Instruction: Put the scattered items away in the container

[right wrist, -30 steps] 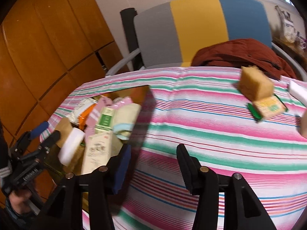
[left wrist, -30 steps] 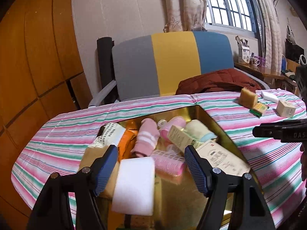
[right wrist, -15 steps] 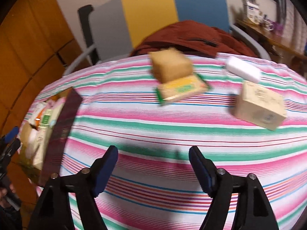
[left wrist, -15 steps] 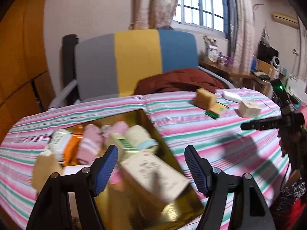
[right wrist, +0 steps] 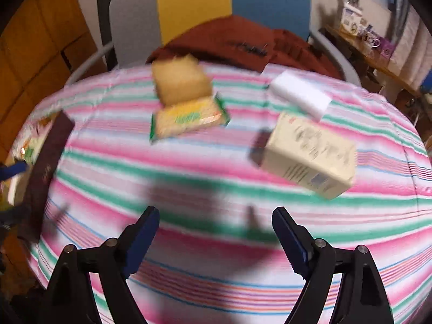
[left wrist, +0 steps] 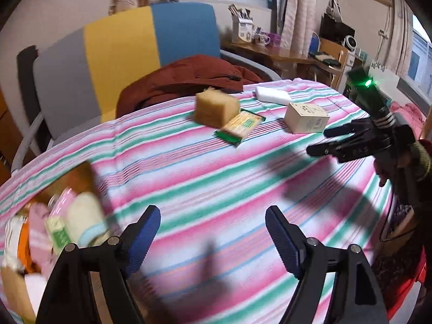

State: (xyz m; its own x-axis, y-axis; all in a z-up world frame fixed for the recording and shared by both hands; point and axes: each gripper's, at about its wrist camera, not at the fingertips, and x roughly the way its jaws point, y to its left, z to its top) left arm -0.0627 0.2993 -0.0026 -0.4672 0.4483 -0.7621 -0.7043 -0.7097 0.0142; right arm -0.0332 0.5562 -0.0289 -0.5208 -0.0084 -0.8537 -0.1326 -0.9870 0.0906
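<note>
Your gold-lined open box, lower left of the left view, holds rolled pink and cream towels and a small green-labelled packet; both jaws gape, gripping nothing

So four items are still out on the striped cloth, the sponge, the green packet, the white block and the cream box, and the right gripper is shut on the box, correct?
Not quite. The right gripper is open and empty, short of the cream box, as the right wrist view shows. The sponge, green packet and white block do lie on the striped cloth.

Window daylight, soft shadows on cloth, motion blur, fisheye-bent edges
</note>
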